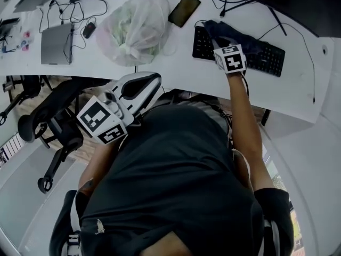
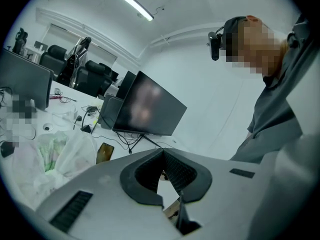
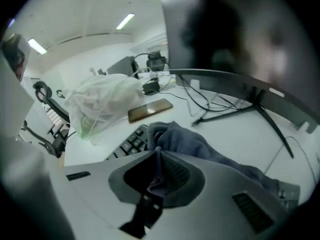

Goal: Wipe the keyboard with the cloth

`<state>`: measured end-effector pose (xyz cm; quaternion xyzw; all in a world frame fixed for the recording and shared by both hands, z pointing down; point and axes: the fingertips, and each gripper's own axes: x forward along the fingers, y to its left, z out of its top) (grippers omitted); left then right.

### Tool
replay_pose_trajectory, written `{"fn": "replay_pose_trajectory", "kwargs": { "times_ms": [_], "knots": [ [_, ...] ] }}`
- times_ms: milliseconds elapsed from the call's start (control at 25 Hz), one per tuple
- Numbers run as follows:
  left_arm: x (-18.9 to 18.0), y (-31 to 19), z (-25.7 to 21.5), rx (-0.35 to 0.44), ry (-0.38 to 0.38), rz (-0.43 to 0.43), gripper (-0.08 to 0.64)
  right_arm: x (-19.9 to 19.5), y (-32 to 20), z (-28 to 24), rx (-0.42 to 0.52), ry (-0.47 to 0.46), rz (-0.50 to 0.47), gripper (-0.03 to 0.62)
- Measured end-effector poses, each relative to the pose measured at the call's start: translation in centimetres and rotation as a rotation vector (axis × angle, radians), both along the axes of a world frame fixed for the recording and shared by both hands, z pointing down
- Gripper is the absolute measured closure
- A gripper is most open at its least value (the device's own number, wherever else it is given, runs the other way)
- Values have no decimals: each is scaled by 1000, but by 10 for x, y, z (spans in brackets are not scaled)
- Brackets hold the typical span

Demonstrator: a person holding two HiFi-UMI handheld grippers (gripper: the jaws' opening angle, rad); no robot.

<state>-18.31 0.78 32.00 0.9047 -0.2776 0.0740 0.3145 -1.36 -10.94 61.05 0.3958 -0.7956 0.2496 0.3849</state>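
A black keyboard [image 1: 269,58] lies on the white desk [image 1: 176,57] at the right. A dark blue cloth [image 1: 228,33] is draped over its left half. My right gripper [image 1: 222,45] reaches over the keyboard, shut on a fold of the cloth. In the right gripper view the cloth [image 3: 192,144] bunches at the jaw tips of the right gripper [image 3: 159,152], with keyboard keys [image 3: 129,143] showing just to the left. My left gripper [image 1: 154,80] hangs back by my body at the desk's near edge. In its own view the left gripper [image 2: 162,151] is shut and holds nothing.
A filled translucent plastic bag [image 1: 133,28] and a phone [image 1: 184,9] lie left of the keyboard. A monitor [image 1: 298,4] stands behind it, with cables around its stand [image 3: 235,109]. A grey box [image 1: 56,42] and more cables sit far left. An office chair [image 1: 53,127] stands below the desk.
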Motion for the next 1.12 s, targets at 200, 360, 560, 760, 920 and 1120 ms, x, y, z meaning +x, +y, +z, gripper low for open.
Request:
{"fn": "replay_pose_trajectory", "kwargs": {
  "times_ms": [200, 360, 560, 760, 920, 1120],
  "knots": [
    [-17, -4, 4, -23, 43, -51, 555, 140, 8, -15, -20, 206, 299, 560],
    [-21, -5, 8, -35, 55, -55, 555, 40, -5, -30, 32, 119, 111, 561],
    [-22, -4, 8, -16, 25, -38, 555, -99, -8, -4, 6, 49, -182, 563],
    [-40, -6, 9, -24, 42, -75, 555, 10, 2, 4, -31, 125, 28, 571],
    [-45, -9, 12, -29, 62, -71, 555, 109, 21, -4, -59, 245, 255, 571],
    [-34, -11, 14, -37, 53, -24, 555, -40, 24, -12, -22, 34, -12, 571]
  ]
}}
